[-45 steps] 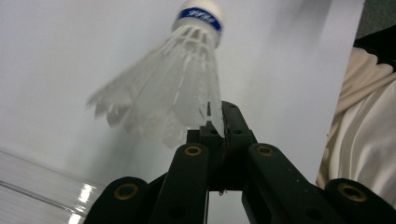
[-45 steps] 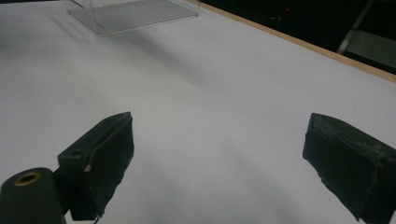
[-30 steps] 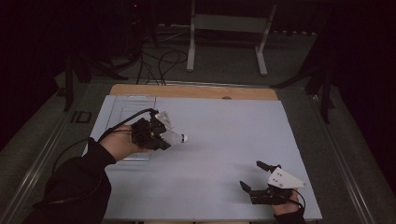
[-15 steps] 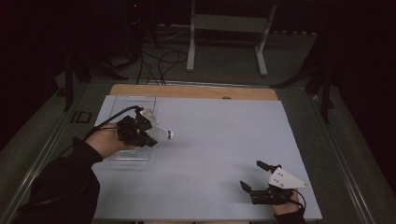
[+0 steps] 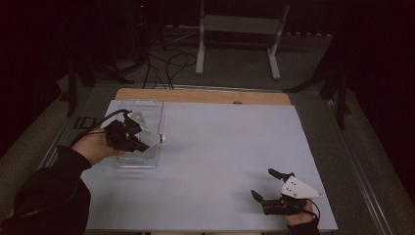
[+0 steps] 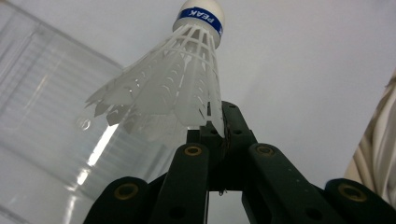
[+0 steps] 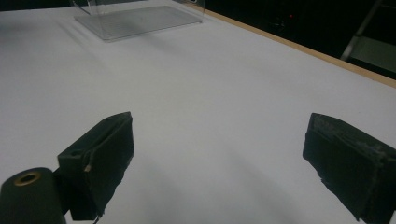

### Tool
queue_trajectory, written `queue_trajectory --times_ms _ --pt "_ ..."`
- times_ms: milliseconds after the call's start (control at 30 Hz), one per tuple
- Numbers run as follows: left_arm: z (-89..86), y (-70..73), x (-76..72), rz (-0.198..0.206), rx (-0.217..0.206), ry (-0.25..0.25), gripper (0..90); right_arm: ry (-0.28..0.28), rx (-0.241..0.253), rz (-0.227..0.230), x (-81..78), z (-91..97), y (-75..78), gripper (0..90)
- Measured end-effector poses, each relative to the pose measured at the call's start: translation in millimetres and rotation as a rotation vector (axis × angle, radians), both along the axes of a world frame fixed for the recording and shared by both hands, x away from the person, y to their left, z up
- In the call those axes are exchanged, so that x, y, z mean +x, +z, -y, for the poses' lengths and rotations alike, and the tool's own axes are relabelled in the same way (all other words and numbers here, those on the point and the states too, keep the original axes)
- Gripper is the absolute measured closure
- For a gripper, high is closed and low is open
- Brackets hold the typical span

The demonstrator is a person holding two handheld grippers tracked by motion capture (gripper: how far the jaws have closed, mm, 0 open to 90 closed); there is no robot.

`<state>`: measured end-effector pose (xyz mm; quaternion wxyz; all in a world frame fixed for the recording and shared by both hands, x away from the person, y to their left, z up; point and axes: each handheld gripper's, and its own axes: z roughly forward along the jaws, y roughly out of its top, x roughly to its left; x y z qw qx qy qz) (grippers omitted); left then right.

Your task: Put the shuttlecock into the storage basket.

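Observation:
My left gripper (image 5: 143, 142) is shut on the skirt edge of a white plastic shuttlecock (image 6: 173, 84), whose cork tip with a blue band points away from the jaws. In the high view the shuttlecock (image 5: 155, 138) hangs over the right side of a clear plastic box (image 5: 146, 108) at the table's left. The left gripper view has the box wall (image 6: 42, 107) just left of the shuttlecock. My right gripper (image 5: 269, 185) rests near the front right of the table, jaws wide open with nothing between them. Its fingers (image 7: 100, 149) frame bare white table.
A white sheet (image 5: 220, 147) covers the table, with a wooden strip (image 5: 205, 95) along the far edge. The right gripper view has the clear box (image 7: 140, 18) far off. Behind the table stand a metal frame (image 5: 240, 29) and cables (image 5: 166, 63) on the floor.
My left hand has carried the shuttlecock leftward and slightly back, from over the open sheet to over the clear box. The right gripper has stayed put.

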<state>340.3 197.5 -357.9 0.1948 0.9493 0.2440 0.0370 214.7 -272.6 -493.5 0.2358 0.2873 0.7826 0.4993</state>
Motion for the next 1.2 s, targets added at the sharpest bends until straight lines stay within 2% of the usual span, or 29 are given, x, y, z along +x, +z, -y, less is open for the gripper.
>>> queue_trajectory --times_ms 167,200,467,600,767,833,867,1033,1200 --pt "-11.7 -1.1 1.1 0.003 -0.002 0.006 90.0 -0.002 0.001 -0.010 0.2 -0.2 -0.5 8.9" --pt "-17.3 -1.8 2.5 -0.003 -0.017 0.016 90.0 -0.002 0.000 -0.011 0.2 -0.4 -0.5 8.9" --pt "-31.4 -10.4 8.7 -0.013 -0.002 0.027 90.0 0.000 -0.003 -0.012 0.6 -1.4 -0.9 8.9" --pt "-34.3 -12.2 12.6 -0.006 0.002 0.044 90.0 0.002 -0.006 -0.011 1.1 -1.6 -1.3 8.9" --pt "-35.6 -13.5 16.0 0.001 0.005 0.036 90.0 0.002 -0.004 -0.012 1.1 -1.5 -1.3 8.9" --pt "-36.3 -15.3 17.6 0.013 0.000 0.026 90.0 0.000 -0.005 -0.016 1.1 -1.6 -1.3 8.9" --pt "-36.6 -17.8 19.2 0.017 -0.011 0.037 90.0 0.000 -0.006 -0.018 1.1 -1.5 -1.4 8.9" --pt "-35.1 -25.1 23.6 0.003 -0.007 0.023 90.0 -0.001 -0.007 -0.018 1.1 -1.3 -1.4 8.9" --pt "-35.0 -31.9 27.8 -0.007 -0.007 0.034 89.9 0.001 -0.008 -0.015 0.8 -1.2 -1.0 8.9"
